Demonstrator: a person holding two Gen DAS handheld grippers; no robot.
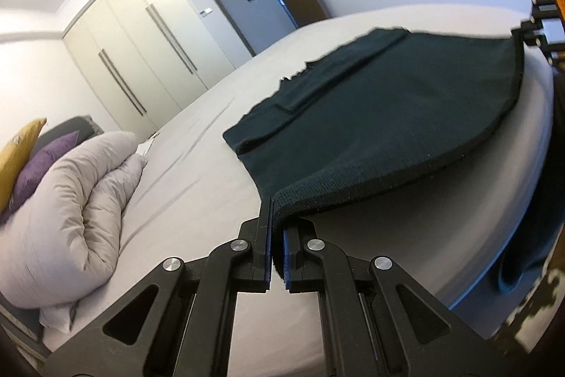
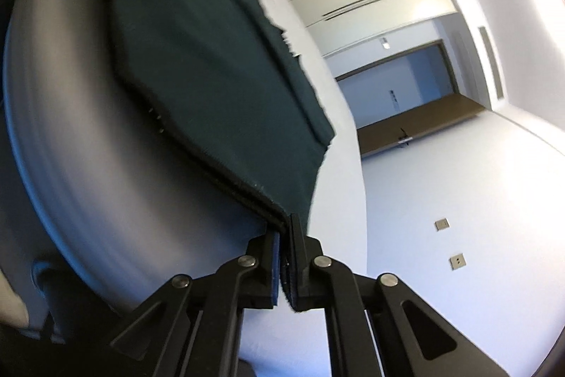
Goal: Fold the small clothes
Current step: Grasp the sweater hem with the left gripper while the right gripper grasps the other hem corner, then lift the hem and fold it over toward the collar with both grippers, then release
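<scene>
The left gripper (image 1: 276, 228) is clenched on one near corner of the dark green knit garment (image 1: 388, 115), and the right gripper (image 2: 285, 246) pinches the other corner, its layers caught between the pads. The near edge hangs lifted between them while the far part lies on the bed's grey sheet (image 1: 197, 165), near the bunched duvet (image 1: 81, 200). To fold neatly, I'd keep both corners level and taut and carry them evenly toward the far edge.
</scene>
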